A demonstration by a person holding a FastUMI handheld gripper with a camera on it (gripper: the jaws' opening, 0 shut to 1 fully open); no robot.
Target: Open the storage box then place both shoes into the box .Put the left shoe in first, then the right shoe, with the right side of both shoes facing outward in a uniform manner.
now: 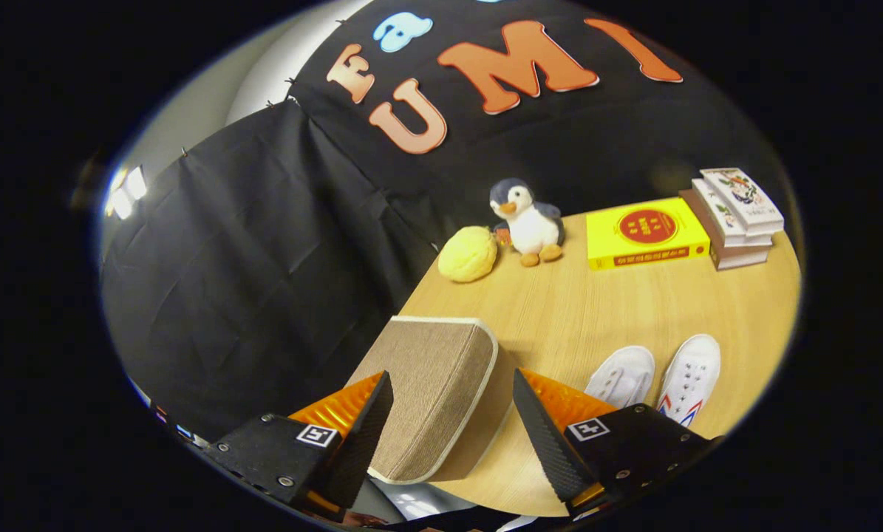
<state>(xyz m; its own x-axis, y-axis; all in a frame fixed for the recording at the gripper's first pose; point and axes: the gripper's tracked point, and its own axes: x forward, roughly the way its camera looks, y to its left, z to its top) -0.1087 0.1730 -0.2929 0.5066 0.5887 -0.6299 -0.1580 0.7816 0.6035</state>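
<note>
The storage box (430, 384) is a tan woven fabric box with pale trim. Its lid is down, and it stands near the table's left edge. My gripper (452, 377) is open and straddles the box's near end, one finger on each side. The right finger stands a little off the box wall. Two white canvas shoes lie on the wooden table (596, 310) just beyond the right finger, toes pointing away. The nearer shoe (622, 375) is plain white. The shoe (691, 373) to its right shows red and blue stripes on its side.
At the far side of the table stand a penguin plush (527, 222) and a round yellow plush (468, 253). A yellow book (646, 233) lies beside a stack of books (737, 218). The table edge runs just left of the box, with black cloth beyond.
</note>
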